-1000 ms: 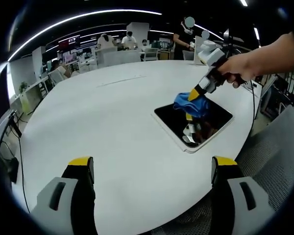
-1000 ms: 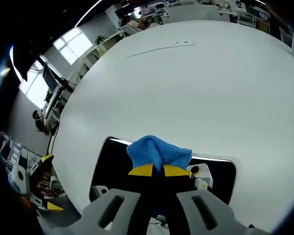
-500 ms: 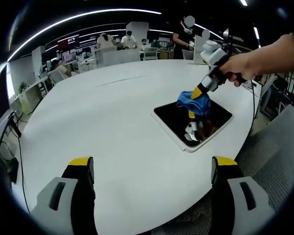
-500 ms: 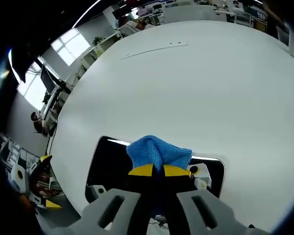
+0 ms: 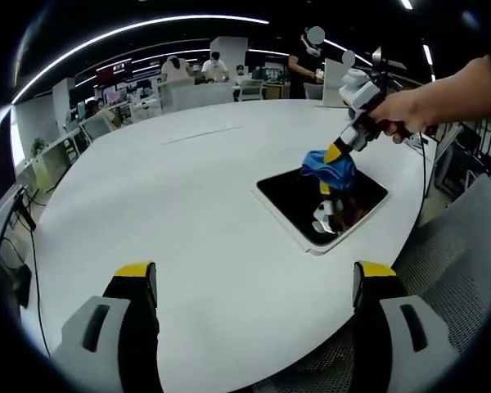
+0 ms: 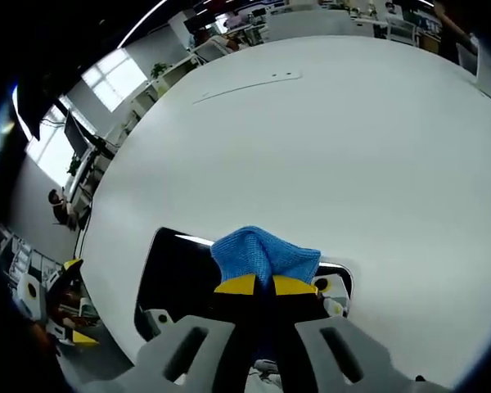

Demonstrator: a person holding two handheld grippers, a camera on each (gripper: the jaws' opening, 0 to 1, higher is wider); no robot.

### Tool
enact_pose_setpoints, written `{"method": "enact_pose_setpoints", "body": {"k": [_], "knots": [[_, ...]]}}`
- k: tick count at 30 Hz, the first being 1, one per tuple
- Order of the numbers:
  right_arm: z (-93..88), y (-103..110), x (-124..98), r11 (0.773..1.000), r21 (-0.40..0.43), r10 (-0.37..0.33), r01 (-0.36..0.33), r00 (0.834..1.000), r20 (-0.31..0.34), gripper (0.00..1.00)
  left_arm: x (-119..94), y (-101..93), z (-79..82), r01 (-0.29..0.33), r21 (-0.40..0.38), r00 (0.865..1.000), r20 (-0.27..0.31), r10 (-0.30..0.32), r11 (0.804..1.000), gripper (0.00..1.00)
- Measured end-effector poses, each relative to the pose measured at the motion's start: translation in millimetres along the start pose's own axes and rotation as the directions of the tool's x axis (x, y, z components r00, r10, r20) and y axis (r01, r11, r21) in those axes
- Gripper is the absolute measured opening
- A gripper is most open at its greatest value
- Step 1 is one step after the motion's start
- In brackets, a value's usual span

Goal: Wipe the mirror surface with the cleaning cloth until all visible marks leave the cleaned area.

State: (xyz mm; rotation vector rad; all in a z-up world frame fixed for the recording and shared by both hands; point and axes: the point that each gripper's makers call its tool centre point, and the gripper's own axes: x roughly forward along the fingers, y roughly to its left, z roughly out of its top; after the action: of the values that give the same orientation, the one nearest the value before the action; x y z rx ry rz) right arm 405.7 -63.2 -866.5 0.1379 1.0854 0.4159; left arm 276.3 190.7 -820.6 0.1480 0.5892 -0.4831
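Right gripper (image 6: pixel 256 285): we clamp the jaws on the blue cloth (image 6: pixel 262 255) so it rubs the mirror (image 5: pixel 323 202) under them.
Left gripper (image 5: pixel 254 282): we keep the jaws wide apart, holding nothing, well back from the mirror.

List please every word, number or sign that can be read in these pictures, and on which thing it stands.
None can be read.
The wall screen far behind the white table: too small and blurred.
The mirror, the blue cloth and both grippers show no lettering.
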Motion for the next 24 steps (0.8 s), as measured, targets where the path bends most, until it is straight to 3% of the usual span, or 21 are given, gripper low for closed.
{"method": "enact_pose_setpoints", "body": {"k": [14,24], "knots": [[0.4,-3.2,0.5,1.000,0.005,-0.019,0.019,1.000,0.024,0.00,-2.3,-1.9,3.1,-0.001,0.007,1.000,0.002,0.001,1.000,0.99],[-10.6,-1.5,-4.5,0.999,0.041,-0.016,0.015,1.000,0.014,0.00,-2.8,-2.5,3.9,0.000,0.012,1.000,0.002,0.000,1.000,0.99]]}}
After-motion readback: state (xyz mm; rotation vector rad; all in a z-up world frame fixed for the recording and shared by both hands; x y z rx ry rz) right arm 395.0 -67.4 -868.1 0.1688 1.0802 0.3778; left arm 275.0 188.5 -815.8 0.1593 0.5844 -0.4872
